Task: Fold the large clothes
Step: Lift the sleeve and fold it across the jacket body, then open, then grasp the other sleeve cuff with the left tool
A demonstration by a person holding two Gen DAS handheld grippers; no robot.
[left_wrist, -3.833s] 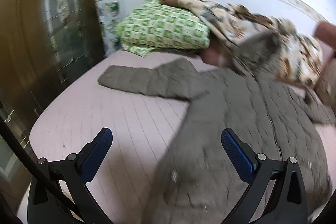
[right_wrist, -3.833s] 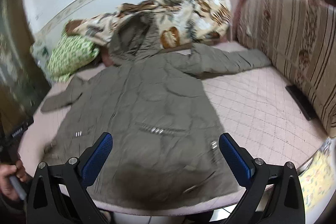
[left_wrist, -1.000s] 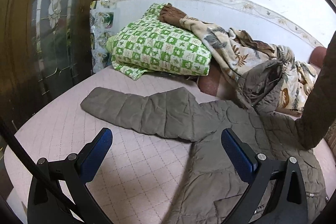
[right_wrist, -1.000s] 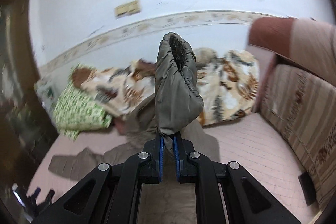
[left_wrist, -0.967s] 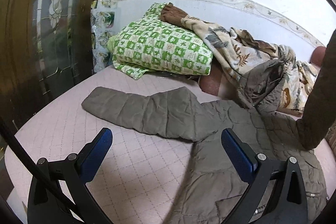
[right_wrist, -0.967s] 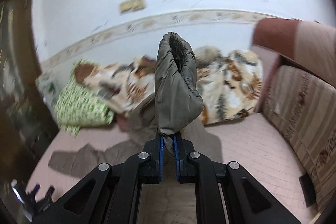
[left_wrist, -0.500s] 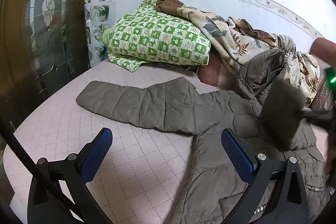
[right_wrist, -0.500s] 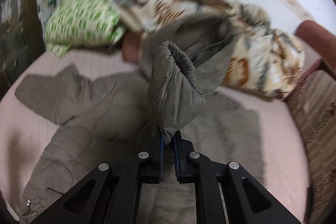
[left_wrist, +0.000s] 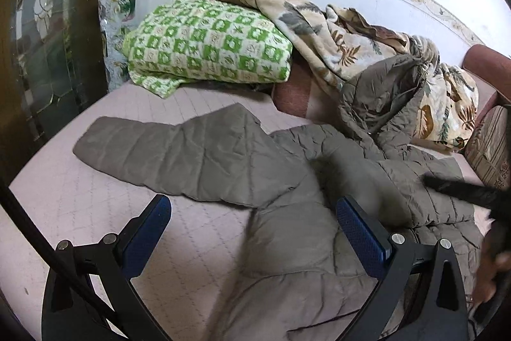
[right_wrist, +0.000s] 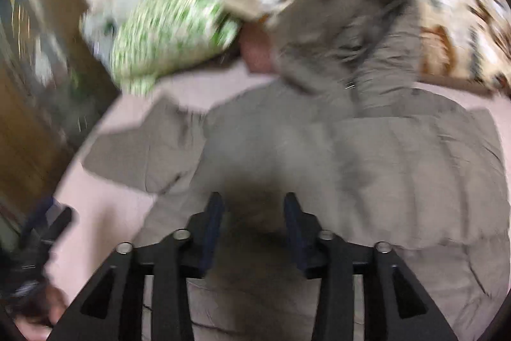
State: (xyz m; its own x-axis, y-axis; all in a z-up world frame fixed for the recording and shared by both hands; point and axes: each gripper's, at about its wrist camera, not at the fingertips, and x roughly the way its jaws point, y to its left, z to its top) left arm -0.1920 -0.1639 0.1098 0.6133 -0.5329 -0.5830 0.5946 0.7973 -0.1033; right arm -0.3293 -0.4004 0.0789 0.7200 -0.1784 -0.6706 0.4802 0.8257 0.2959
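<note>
A large olive-grey quilted coat [left_wrist: 287,181] lies on the pink bed. Its left sleeve [left_wrist: 166,152] stretches out flat to the left. Its right sleeve [left_wrist: 415,181] lies folded across the coat's chest, and the hood [left_wrist: 383,91] rests against the bedding behind. My left gripper [left_wrist: 252,213] is open and empty above the coat's left side. My right gripper [right_wrist: 254,206] is partly open just above the folded sleeve [right_wrist: 399,168] and holds nothing; that view is blurred. The coat [right_wrist: 255,155] fills that view.
A green checked pillow [left_wrist: 207,47] and a leaf-patterned blanket [left_wrist: 335,31] are piled at the head of the bed. A dark wooden door with glass [left_wrist: 41,31] stands at the left. A striped sofa cushion [left_wrist: 488,146] is at the right edge.
My right gripper carried the right sleeve from high in the air down onto the coat and let it go; its jaws have opened. My left gripper stayed open and shifted slightly.
</note>
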